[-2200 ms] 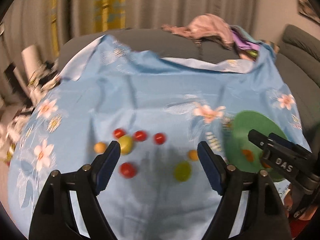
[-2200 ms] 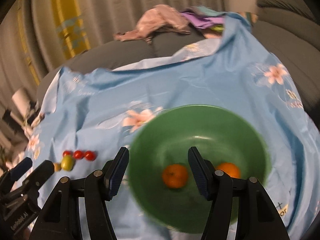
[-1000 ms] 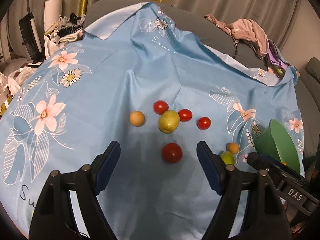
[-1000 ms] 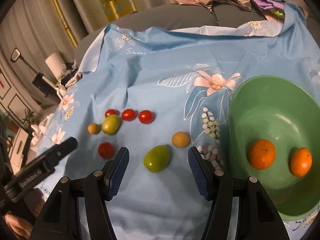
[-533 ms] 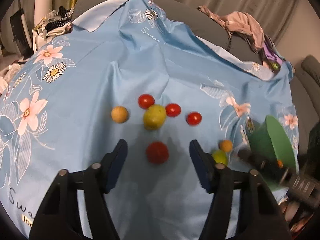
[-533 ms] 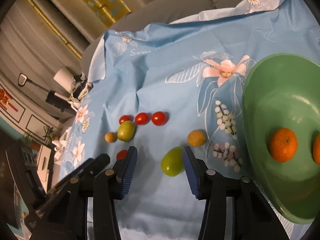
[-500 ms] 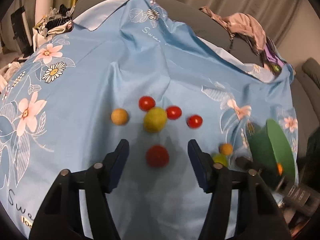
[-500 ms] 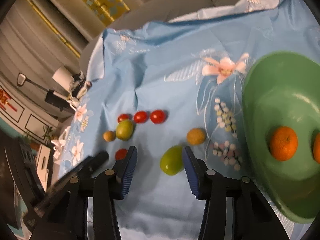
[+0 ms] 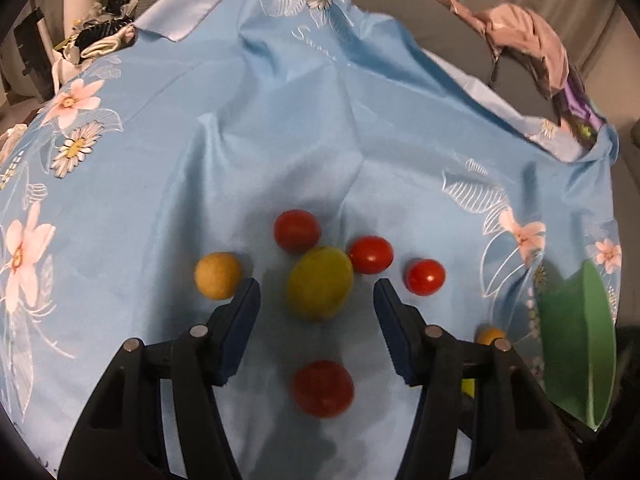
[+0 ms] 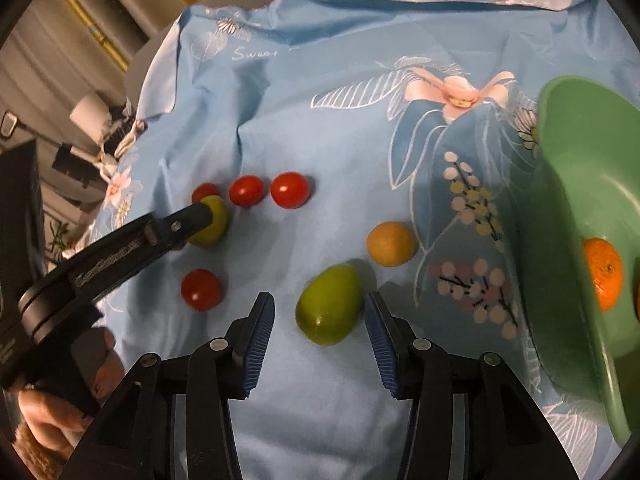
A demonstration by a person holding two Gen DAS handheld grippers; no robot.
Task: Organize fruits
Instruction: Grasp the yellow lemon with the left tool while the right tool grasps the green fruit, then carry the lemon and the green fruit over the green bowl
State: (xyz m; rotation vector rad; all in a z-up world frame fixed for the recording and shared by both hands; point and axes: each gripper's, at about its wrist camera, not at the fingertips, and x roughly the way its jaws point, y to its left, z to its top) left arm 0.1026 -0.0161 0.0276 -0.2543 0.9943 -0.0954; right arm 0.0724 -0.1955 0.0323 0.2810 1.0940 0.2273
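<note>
cloth (image 9: 280,128): smooth, faint sheen, creased | bowl (image 10: 576,184): glossy green plastic | tomatoes (image 10: 290,190): glossy skin | orange (image 10: 604,274): dimpled peel | left tongs (image 9: 316,308): matt black plastic, ribbed blue pads, metal pins | tan fruit (image 10: 391,244): matt

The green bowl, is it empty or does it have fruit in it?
Not empty. The green bowl holds an orange, with a sliver of a second orange fruit at the picture's right edge.

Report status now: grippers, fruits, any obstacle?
Left gripper open, at yellow-green fruit. Right gripper open around green fruit, not gripping. Two oranges in green bowl. Red tomatoes crowd left target.
</note>
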